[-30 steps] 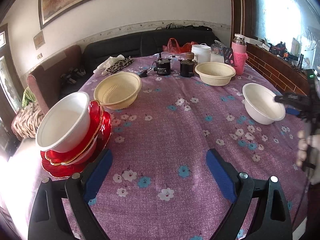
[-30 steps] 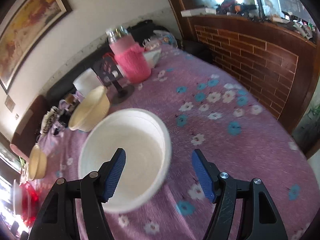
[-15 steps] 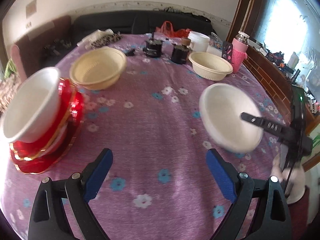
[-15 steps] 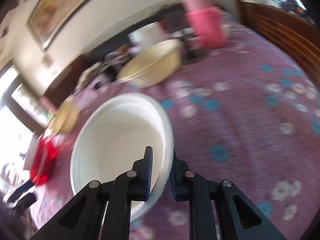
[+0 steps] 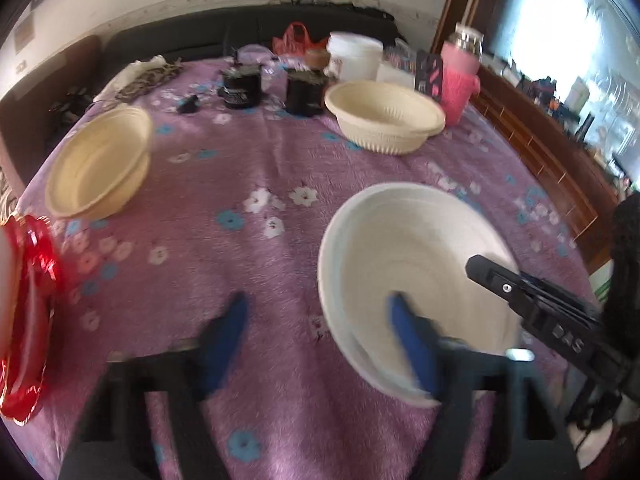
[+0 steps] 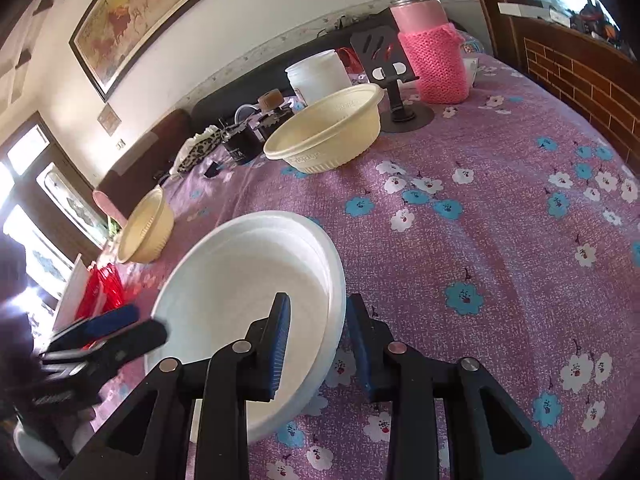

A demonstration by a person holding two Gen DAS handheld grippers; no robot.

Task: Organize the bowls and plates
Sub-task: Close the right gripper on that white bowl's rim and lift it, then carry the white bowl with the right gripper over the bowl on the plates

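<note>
The white bowl (image 6: pixel 248 300) lies on the purple floral tablecloth (image 6: pixel 500 220), lower centre of the right wrist frame; half a second ago it was clamped and tilted. The right gripper (image 6: pixel 316 336) straddles the bowl's near rim, jaws opening, with a visible gap between pads and rim. The left gripper (image 5: pixel 320 340), formerly wide over bare cloth, is closing with one blue finger (image 5: pixel 408 344) inside the bowl and the other outside; motion blur hides any contact. Only the left wrist view shows the red plates (image 5: pixel 24 312) at its left edge clearly. Only the right wrist view shows the framed painting (image 6: pixel 140 12), upper left.
</note>
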